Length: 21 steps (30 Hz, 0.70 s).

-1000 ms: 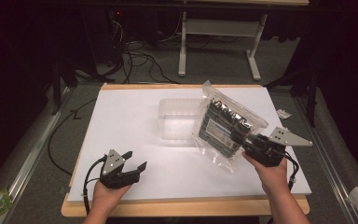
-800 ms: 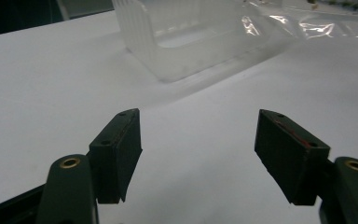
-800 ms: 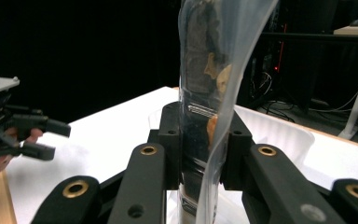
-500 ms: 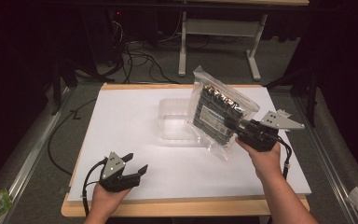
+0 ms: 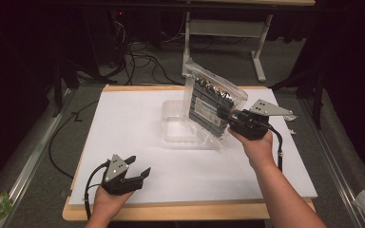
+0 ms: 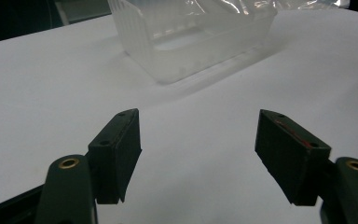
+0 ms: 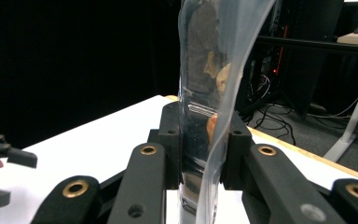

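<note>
Partly behind the lifted bag (image 5: 212, 107), a clear tray (image 5: 177, 129).

High view overhead, facing forward-down — tongs views close, low, sharing the white table (image 5: 138, 128).

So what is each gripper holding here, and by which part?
The right gripper is shut on the clear plastic bag, pinching its right edge. The left gripper stands open, holding nothing.
</note>
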Available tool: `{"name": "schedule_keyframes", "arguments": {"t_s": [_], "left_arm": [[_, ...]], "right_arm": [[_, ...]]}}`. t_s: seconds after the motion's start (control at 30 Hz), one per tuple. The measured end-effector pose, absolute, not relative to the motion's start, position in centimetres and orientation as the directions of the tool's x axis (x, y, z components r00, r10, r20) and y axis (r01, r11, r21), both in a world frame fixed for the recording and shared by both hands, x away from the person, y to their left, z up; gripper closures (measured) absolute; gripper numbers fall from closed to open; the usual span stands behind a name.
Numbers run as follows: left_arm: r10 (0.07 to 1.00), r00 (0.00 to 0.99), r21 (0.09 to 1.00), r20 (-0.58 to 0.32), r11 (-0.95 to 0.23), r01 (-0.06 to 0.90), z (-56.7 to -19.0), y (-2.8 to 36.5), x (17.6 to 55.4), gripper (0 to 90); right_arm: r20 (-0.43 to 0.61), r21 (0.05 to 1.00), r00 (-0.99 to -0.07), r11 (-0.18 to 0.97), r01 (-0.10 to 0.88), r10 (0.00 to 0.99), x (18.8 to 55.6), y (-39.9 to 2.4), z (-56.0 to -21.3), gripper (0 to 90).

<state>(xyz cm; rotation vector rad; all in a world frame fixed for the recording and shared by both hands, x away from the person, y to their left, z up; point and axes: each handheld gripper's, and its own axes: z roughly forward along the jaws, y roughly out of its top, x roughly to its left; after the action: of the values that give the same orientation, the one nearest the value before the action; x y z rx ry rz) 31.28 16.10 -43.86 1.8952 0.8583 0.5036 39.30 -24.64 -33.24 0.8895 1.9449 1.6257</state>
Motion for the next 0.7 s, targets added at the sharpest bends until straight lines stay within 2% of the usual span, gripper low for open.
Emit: {"name": "schedule_keyframes", "arguments": {"t_s": [0.7], "left_arm": [[0.736,0.677,0.892,-0.025,-0.289,0.347,-43.9,16.2,31.5,31.5]], "right_arm": [[0.040,0.975,-0.676,0.121,0.189,0.735,44.1,-22.1,-32.9,75.9]]}}
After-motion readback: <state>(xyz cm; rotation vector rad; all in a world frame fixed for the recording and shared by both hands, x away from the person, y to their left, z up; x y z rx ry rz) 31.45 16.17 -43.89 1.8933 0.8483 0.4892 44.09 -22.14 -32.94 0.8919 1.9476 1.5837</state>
